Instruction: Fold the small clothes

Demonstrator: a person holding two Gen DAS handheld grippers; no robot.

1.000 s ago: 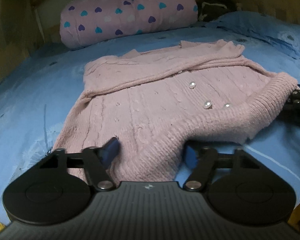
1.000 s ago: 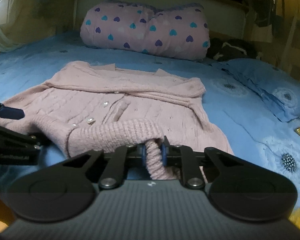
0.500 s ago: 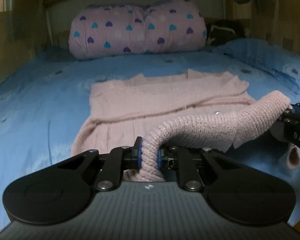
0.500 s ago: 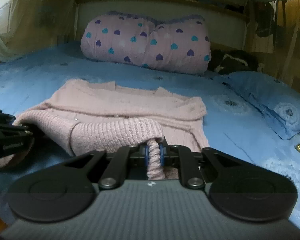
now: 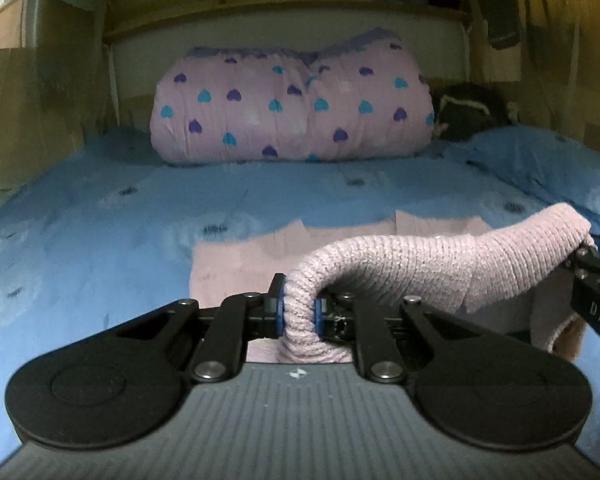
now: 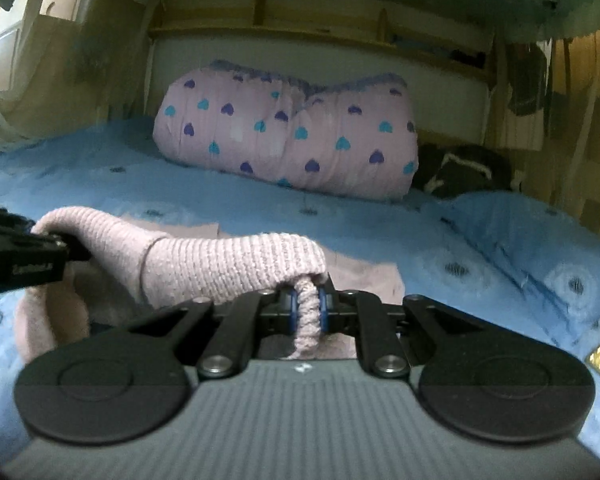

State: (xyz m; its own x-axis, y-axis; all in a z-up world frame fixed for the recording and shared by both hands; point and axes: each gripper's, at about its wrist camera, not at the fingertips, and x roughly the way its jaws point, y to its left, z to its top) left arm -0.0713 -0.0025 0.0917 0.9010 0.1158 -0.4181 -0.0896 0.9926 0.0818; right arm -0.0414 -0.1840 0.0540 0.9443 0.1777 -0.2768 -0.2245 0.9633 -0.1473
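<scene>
left gripper (image 5: 299, 312): black linkage arms, silver pivot screws, blue pads, ribbed grey body.
right gripper (image 6: 308, 307): same build; white lettering on side.

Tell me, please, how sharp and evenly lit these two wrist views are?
Left wrist view: dim and warm, with the left gripper and ribbed hem of the pink cardigan fairly crisp and the heart-print bolster softer. Right wrist view: blurrier overall, the right gripper included, with a bright patch top left; both bow straight lines at the edges.
</scene>
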